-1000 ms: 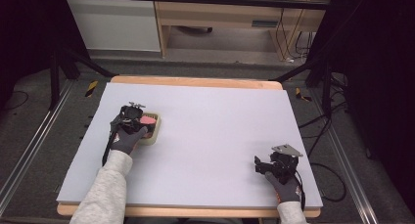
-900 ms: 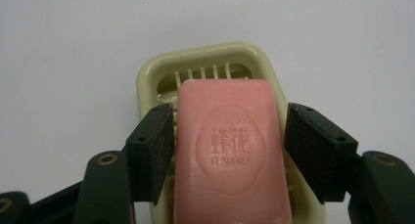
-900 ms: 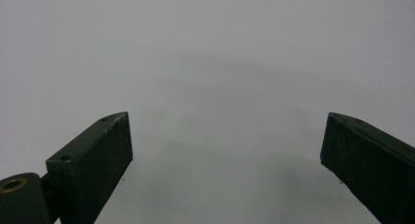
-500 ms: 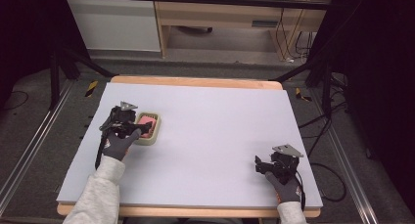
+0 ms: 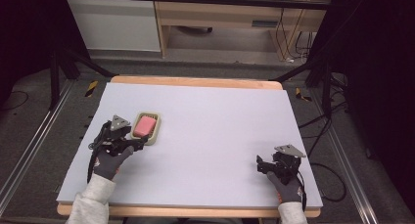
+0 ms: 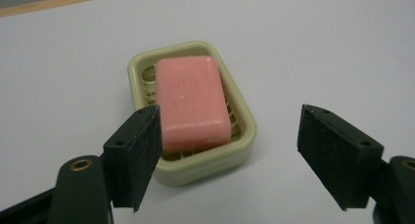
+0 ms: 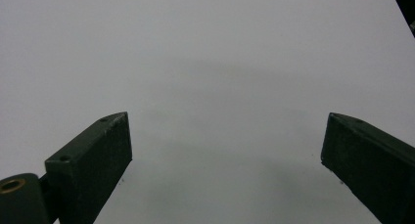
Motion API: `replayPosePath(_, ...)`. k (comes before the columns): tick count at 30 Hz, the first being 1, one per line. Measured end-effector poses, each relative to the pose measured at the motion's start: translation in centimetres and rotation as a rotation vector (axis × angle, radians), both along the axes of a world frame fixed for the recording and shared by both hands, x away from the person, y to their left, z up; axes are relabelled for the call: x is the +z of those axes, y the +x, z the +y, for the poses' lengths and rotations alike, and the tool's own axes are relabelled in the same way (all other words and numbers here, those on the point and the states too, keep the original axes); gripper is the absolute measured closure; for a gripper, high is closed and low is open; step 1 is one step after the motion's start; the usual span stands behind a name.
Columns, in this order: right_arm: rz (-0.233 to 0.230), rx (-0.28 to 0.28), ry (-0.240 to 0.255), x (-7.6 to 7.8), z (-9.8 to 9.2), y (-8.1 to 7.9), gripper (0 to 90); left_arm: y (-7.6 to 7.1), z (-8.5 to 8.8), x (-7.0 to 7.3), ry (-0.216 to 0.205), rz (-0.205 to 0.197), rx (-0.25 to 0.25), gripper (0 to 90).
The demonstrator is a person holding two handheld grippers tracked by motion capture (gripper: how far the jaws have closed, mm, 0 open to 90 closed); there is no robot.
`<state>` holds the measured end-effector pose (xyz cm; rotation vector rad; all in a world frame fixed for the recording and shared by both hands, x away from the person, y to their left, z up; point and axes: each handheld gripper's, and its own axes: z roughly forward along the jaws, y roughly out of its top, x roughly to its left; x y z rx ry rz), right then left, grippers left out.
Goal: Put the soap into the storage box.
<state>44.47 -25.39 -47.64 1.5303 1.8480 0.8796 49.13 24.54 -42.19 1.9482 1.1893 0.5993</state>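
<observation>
A pink bar of soap [image 5: 145, 125] [image 6: 192, 100] lies in a pale green soap dish [image 5: 154, 134] [image 6: 245, 136] on the left part of the white table [image 5: 215, 131]. My left gripper [image 5: 139, 143] [image 6: 230, 155] sits just in front and to the left of the dish, open. Its jaws have just been opening, and nothing is pressed between them. The soap lies beyond the tips. At the front right my right gripper [image 5: 260, 165] [image 7: 225, 160] rests open over bare table, with nothing between its jaws.
The table's wooden edge [image 5: 195, 81] runs along the far side. Behind it stand a white cabinet [image 5: 115, 23] and a wooden shelf unit [image 5: 220, 18]. Cables [image 5: 337, 185] lie on the floor at the right. Metal rails [image 5: 29, 150] flank the table.
My left gripper has drawn back from over the soap dish towards the front left. The soap, covered before, now lies free in the dish. The right gripper has not moved.
</observation>
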Motion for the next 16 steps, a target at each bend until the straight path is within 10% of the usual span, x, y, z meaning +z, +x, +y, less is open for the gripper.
replayPosePath(16, 0.000, -0.022, -0.019, 0.1, -0.6, -0.2, 5.1, -3.7, 3.3, -3.1, 0.031, 0.021, 0.060, 21.1)
